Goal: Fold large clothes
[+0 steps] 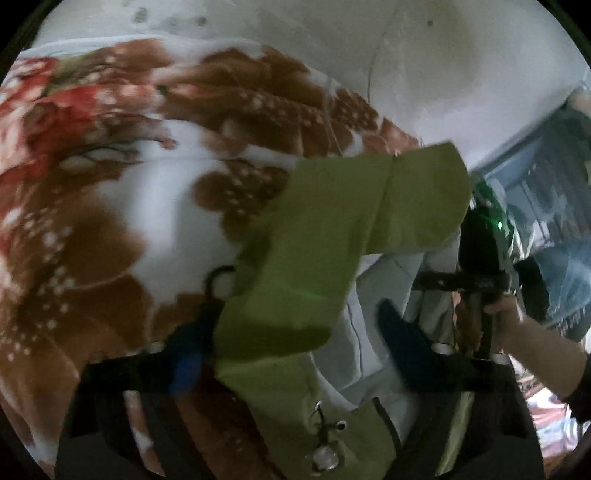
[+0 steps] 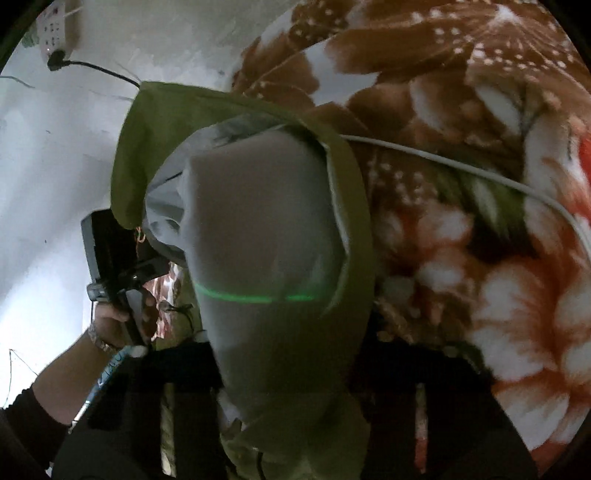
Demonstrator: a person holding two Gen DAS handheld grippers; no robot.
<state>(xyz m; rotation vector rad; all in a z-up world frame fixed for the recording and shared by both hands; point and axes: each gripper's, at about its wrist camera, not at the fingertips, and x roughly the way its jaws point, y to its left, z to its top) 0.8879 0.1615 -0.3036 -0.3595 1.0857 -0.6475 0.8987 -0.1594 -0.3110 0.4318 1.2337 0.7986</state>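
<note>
A green jacket (image 1: pixel 295 258) with pale grey lining (image 2: pixel 258 221) lies bunched on a floral blanket (image 1: pixel 110 221). My left gripper (image 1: pixel 295 339) straddles the cloth. Its dark fingers (image 1: pixel 402 332) stand wide apart, with green cloth and lining between them and no visible squeeze. In the right wrist view the jacket covers the middle, and the cloth is gathered in my right gripper (image 2: pixel 291 373), whose fingers are mostly hidden under it. Each view shows the other gripper's body (image 1: pixel 476 258) held by a hand (image 2: pixel 110 325). A drawstring toggle (image 1: pixel 325 458) hangs near the left camera.
The brown, white and red blanket (image 2: pixel 480 184) covers the bed. A white cable (image 2: pixel 461 166) runs across it. A pale wall (image 1: pixel 443 74) stands behind, with a power strip (image 2: pixel 55 29) and a black plug lead. Blue furniture (image 1: pixel 546 192) is at the right.
</note>
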